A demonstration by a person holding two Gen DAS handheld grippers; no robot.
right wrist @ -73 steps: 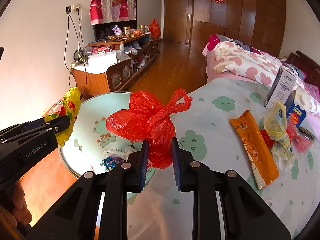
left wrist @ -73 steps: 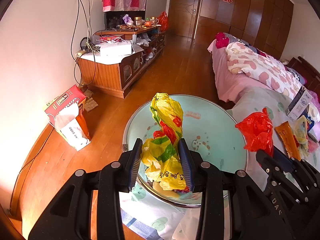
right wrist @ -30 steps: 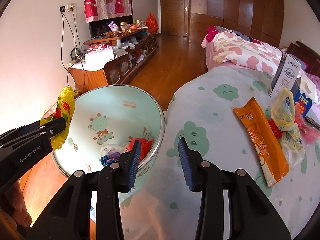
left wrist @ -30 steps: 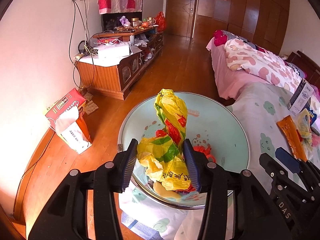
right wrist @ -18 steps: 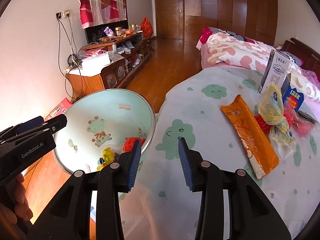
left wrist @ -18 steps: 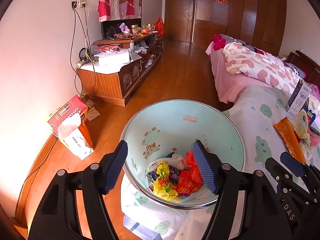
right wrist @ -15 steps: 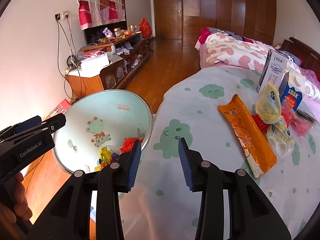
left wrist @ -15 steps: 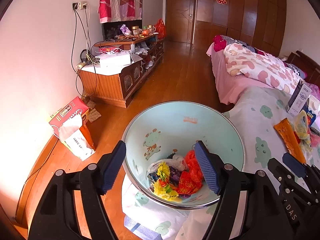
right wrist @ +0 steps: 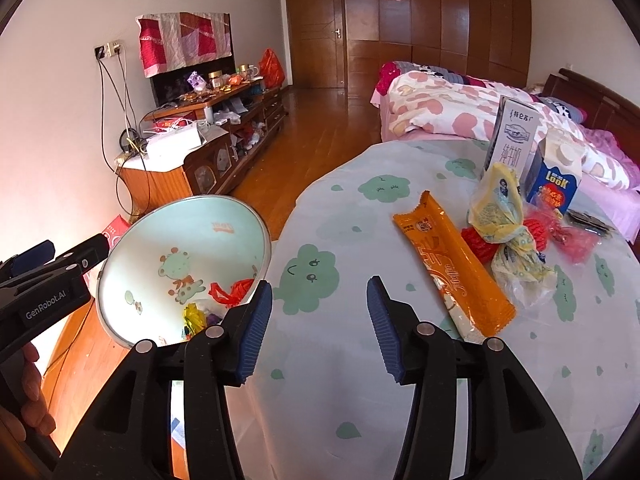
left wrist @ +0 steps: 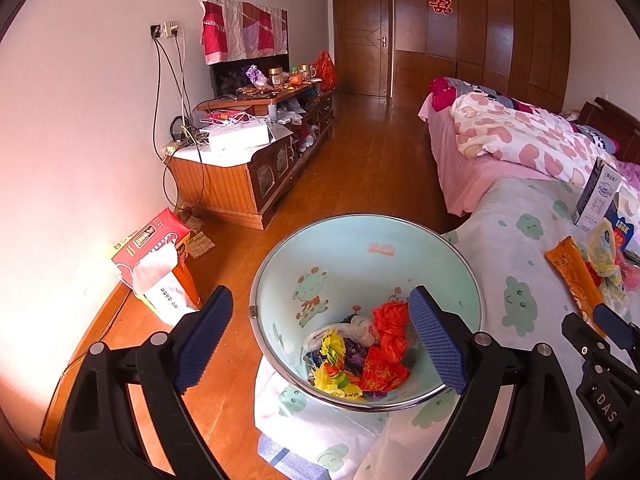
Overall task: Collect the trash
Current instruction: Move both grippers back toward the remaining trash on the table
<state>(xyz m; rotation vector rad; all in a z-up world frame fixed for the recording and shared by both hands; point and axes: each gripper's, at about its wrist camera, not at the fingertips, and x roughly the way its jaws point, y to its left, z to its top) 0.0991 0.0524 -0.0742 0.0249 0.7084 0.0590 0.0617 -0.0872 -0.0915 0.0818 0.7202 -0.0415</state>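
Note:
A pale green trash bin (left wrist: pixel 360 240) with cartoon prints stands beside the bed; it also shows in the right wrist view (right wrist: pixel 176 232). Inside lie a yellow bag (left wrist: pixel 334 372), a red bag (left wrist: pixel 390 326) and other wrappers. My left gripper (left wrist: pixel 320 340) is open and empty above the bin's near rim. My right gripper (right wrist: pixel 316 320) is open and empty over the bed sheet (right wrist: pixel 360 220). On the sheet lie an orange snack wrapper (right wrist: pixel 452 268), a yellow plastic bag (right wrist: pixel 504 216) and red wrappers (right wrist: pixel 536 236).
A milk carton (right wrist: pixel 512 136) and a blue Look carton (right wrist: pixel 554 176) stand behind the trash on the bed. A cluttered wooden TV cabinet (left wrist: pixel 248 168) lines the left wall. A red box with a white bag (left wrist: pixel 156 256) sits on the wooden floor.
My right gripper let the red bag fall into the bin, then my left gripper let the yellow bag fall in. Both grippers opened wide, and the right one swung toward the bed.

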